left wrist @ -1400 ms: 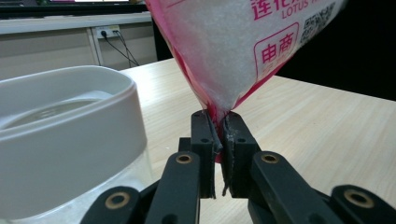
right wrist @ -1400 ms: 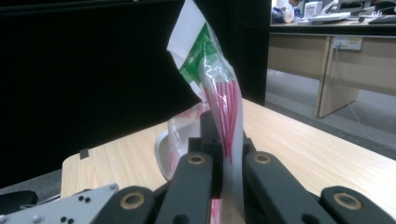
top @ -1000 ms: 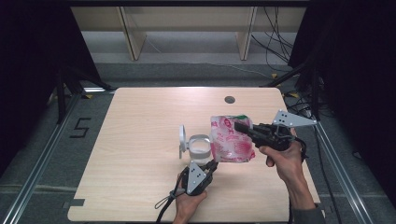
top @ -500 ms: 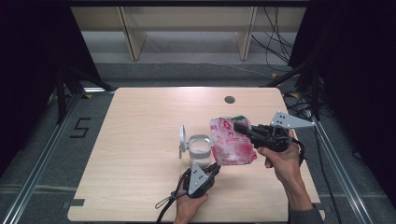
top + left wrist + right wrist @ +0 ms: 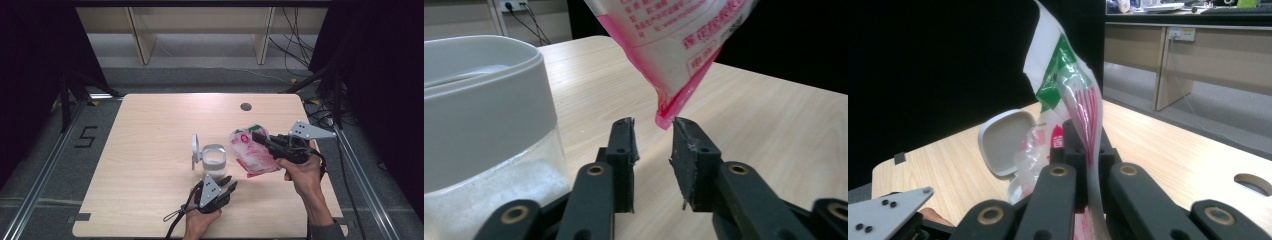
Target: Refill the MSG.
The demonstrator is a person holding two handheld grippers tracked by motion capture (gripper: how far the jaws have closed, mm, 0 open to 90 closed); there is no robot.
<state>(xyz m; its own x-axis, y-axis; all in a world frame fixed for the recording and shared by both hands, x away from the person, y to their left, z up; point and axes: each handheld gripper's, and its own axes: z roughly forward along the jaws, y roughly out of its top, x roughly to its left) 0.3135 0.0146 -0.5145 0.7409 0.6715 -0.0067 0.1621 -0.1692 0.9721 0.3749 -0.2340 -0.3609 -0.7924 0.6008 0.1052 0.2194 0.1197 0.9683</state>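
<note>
High view: the right gripper [image 5: 256, 136] has its fingers clamped on a pink pouch [image 5: 250, 152] at three o'clock of the open-lidded jar [image 5: 214, 159]; the left gripper [image 5: 227, 183], fingers parted and empty, sits at the jar's six o'clock on the bench [image 5: 150, 130].

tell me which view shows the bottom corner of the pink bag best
The left gripper view: the pink bag hangs with its bottom corner just above the open left gripper. The high view shows the whole bag small; the right gripper view shows its top edge clamped in the right gripper.
</note>
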